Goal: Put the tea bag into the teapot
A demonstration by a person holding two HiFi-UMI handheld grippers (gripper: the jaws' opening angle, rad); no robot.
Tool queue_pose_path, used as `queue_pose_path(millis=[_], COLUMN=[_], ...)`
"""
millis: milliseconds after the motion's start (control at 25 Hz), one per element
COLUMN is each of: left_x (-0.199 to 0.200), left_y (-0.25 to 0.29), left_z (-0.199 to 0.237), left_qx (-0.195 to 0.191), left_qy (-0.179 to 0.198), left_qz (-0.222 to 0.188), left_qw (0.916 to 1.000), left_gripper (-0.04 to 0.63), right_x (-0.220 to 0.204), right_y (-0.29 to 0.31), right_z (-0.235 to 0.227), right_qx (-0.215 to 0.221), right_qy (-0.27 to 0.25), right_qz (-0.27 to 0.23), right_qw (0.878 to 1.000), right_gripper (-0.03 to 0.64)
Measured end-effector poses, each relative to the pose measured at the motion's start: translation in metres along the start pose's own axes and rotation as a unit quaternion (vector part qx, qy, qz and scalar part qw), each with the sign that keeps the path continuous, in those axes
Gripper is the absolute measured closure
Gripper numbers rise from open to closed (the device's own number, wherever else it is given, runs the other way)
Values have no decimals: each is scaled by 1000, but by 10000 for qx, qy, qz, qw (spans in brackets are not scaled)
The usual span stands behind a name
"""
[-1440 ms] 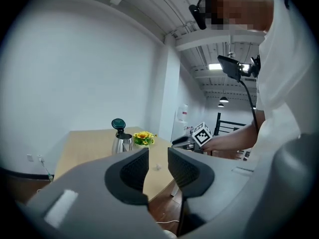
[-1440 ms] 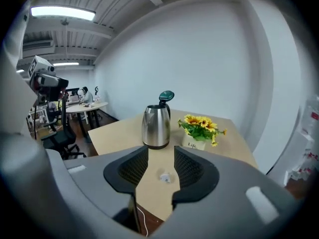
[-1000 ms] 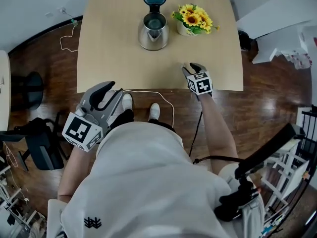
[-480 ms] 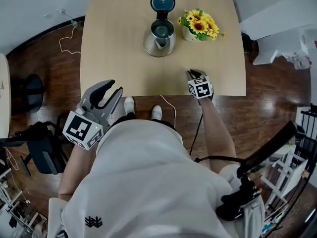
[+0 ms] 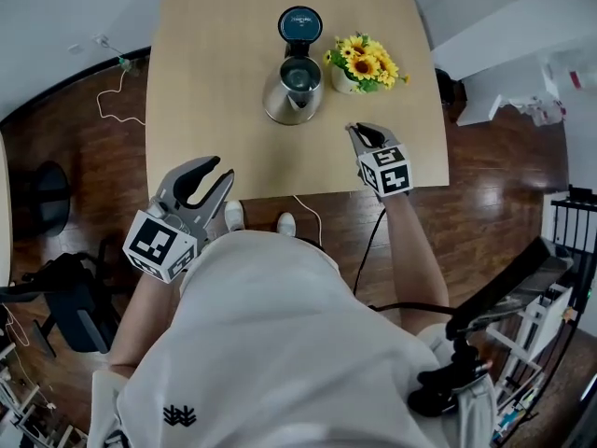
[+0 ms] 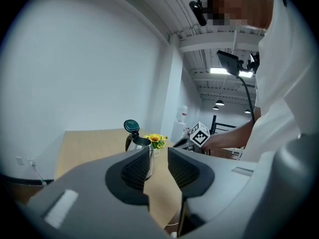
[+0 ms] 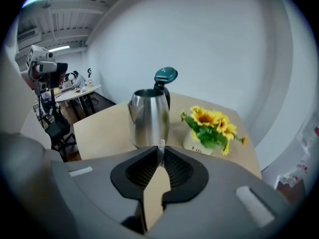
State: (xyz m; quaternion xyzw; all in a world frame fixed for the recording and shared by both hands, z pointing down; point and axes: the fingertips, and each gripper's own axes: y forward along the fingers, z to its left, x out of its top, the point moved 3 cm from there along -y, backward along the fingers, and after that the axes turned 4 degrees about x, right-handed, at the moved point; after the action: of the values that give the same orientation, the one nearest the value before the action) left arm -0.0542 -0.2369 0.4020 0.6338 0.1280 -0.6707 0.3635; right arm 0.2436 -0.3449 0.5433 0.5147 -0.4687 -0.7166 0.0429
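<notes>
The tea bag (image 7: 161, 144) shows only as a thin pale sliver. It is pinched at the tips of my right gripper (image 7: 160, 150), whose fingers are pressed together on it. I think it is very light, soft and easy to tear, so a gentle hold on its top edge is best. That gripper hovers over the counter (image 5: 215, 82) and points at the open teapot (image 5: 294, 87) just ahead. My left gripper (image 5: 207, 174) waits by the counter's front edge, fingers spread, with nothing in them.
</notes>
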Motion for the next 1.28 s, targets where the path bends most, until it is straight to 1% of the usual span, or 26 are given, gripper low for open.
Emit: queue_pose_path(millis=[120,240,320,440,720,960,1040,1120,1280], left_x=[2,1,2,0,-8,-7,-9,-11,-13], left_y=[-2,-6,-10,-18,-44,-56,-60,-63,-67], left_z=[5,13,19,28,56,69,74,78,83], left_qx=[-53,-48,-15,102,456,551,575,588,546], left_qy=[7,46,46,37,-73,-120,-123,-140,-186], left_qz=[-50,-82,-101,-101,-64,-124,-124,-113,-87], left_qw=[10000,9999,9999,9999,9989,9983,9982,9981,9983], left_gripper=[500,500,499,500,500,500,500,500,500], right_x=[53,97,119,141,159,154,149,146,146], right_y=[-13,-13,-6,12,51,76,83,87,87], right_z=[5,10,13,17,29,38,39,39,40], right_qx=[23,119,172,222,289,170,128,88,89], right_qy=[-227,-382,-479,-590,-888,-1235,-1272,-1263,-1147], right_qz=[-372,-652,-752,-802,-575,-190,-61,23,-9], right_qw=[9990,9971,9959,9948,9940,9920,9918,9919,9934], right_gripper=[577,577,577,577,577,571,564,544,517])
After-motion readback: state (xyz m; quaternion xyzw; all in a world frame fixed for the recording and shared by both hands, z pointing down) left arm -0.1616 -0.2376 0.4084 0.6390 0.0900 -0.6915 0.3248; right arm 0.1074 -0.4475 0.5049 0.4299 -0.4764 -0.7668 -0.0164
